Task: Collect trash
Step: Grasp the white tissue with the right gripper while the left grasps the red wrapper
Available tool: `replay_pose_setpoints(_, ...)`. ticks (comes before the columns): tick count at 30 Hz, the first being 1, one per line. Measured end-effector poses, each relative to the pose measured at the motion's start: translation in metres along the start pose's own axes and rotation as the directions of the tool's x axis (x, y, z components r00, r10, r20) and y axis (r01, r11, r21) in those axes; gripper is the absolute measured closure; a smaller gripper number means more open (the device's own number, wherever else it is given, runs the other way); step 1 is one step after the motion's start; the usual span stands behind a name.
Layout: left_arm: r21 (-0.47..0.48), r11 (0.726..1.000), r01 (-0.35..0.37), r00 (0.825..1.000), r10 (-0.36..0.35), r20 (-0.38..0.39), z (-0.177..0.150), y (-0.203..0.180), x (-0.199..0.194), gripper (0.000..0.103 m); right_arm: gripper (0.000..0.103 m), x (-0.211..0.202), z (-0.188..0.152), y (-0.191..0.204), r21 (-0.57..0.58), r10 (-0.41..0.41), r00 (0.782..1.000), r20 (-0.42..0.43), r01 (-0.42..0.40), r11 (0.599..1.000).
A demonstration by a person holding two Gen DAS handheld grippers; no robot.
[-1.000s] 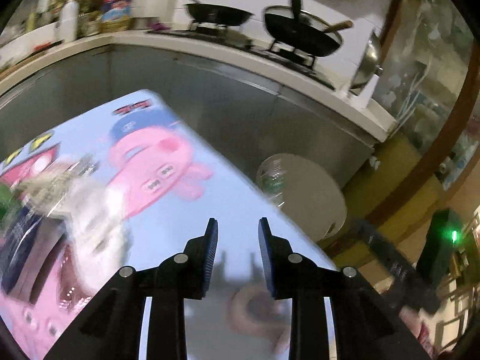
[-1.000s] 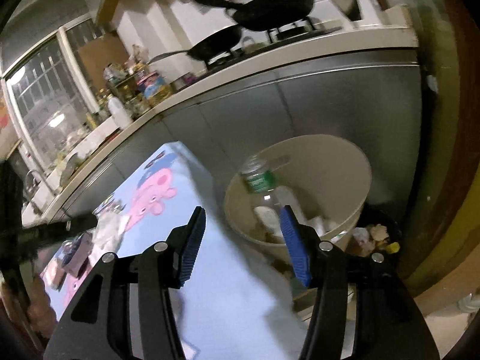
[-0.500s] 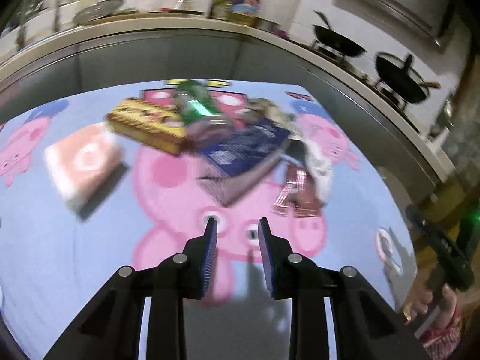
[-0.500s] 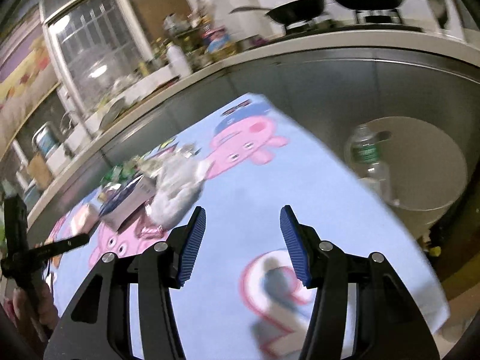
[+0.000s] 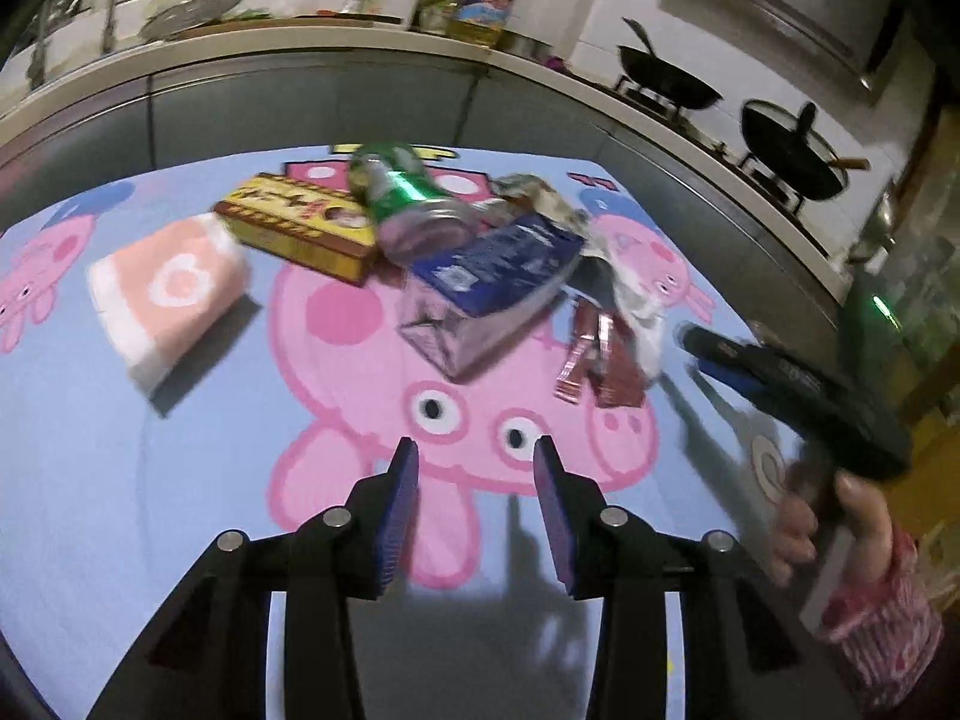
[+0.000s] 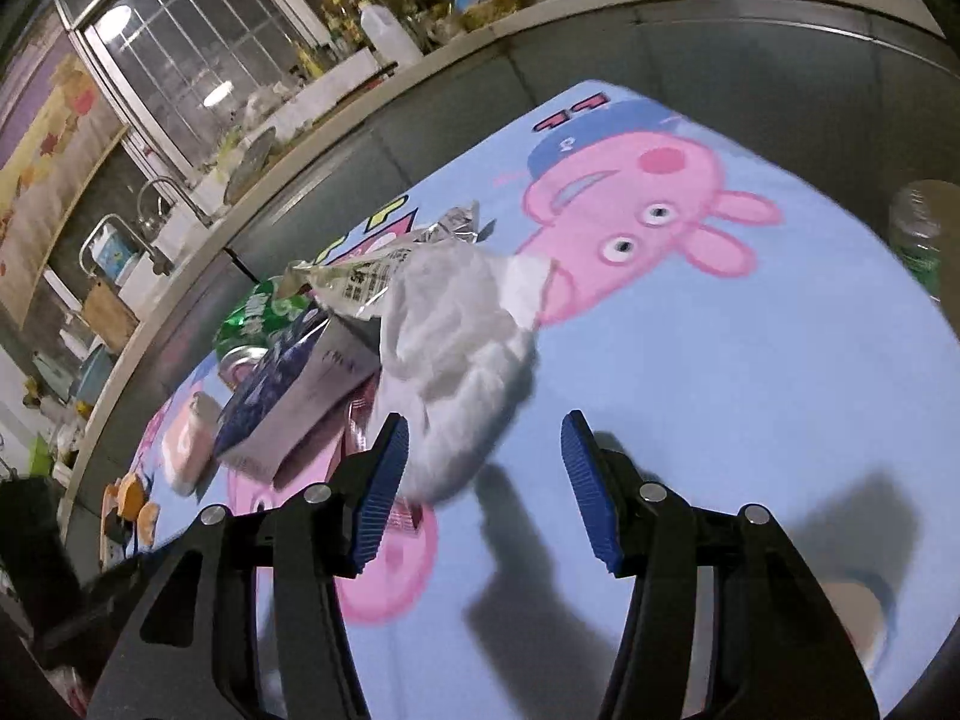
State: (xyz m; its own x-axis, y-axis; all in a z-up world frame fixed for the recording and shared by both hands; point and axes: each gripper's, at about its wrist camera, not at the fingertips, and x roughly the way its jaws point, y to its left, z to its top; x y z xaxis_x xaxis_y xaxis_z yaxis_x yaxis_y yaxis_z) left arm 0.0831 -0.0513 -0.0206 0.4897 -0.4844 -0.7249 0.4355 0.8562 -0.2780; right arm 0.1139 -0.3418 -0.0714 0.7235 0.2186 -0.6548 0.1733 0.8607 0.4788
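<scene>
One green can (image 5: pixel 399 189), two boxes, one tissue wad (image 6: pixel 456 330) on the cloth (image 5: pixel 150 480).

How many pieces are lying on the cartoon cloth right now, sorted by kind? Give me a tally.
Cans: 1, green can
Boxes: 2, yellow box, blue carton
Wrappers: 2, red wrapper, silver wrapper
White crumpled bag: 1
Folded pink cloth: 1
Total: 7 that I can tell apart; the pile may hide more.
</scene>
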Motion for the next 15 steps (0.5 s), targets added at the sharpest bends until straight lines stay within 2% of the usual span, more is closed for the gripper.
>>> replay_pose_setpoints(3, 0.007, 1.000, 0.014, 1.000, -0.014, -0.012, 0.000, -0.006, 0.004, 0.061, 0.050, 0.020, 0.008, 0.008, -0.017, -0.031, 1.000, -0.001, 0.031, 0.999)
replay_pose_setpoints(4, 0.010, 1.000, 0.016, 1.000, -0.016, -0.013, 0.000, -0.008, 0.004, 0.061, 0.062, 0.022, 0.009, 0.011, -0.036, -0.033, 0.999, 0.001, 0.033, 0.999)
replay_pose_setpoints(5, 0.011, 1.000, 0.016, 1.000, -0.016, -0.013, 0.001, -0.008, 0.004, 0.061, 0.095, 0.024, 0.009, 0.013, -0.058, -0.033, 0.999, -0.006, 0.033, 0.998)
replay_pose_setpoints(6, 0.010, 1.000, 0.018, 1.000, -0.017, -0.012, 0.002, -0.008, 0.005, 0.061, 0.099, 0.025, 0.007, 0.014, -0.073, -0.035, 0.999, -0.014, 0.034, 0.997)
replay_pose_setpoints(8, 0.008, 1.000, 0.020, 1.000, -0.020, -0.014, 0.003, -0.008, 0.007, 0.061, 0.100, 0.017, 0.002, 0.011, -0.065, -0.028, 1.000, 0.005, 0.029, 0.997)
replay_pose_setpoints(13, 0.027, 0.999, 0.033, 0.999, -0.033, -0.022, 0.011, -0.020, 0.017, 0.058, 0.099, -0.027, -0.017, -0.011, -0.042, -0.079, 0.992, 0.102, 0.084, 0.996)
replay_pose_setpoints(15, 0.049, 0.998, 0.042, 0.999, -0.041, -0.024, 0.014, -0.030, 0.024, 0.050, 0.099, -0.048, -0.030, -0.025, -0.027, -0.114, 0.985, 0.131, 0.118, 0.993)
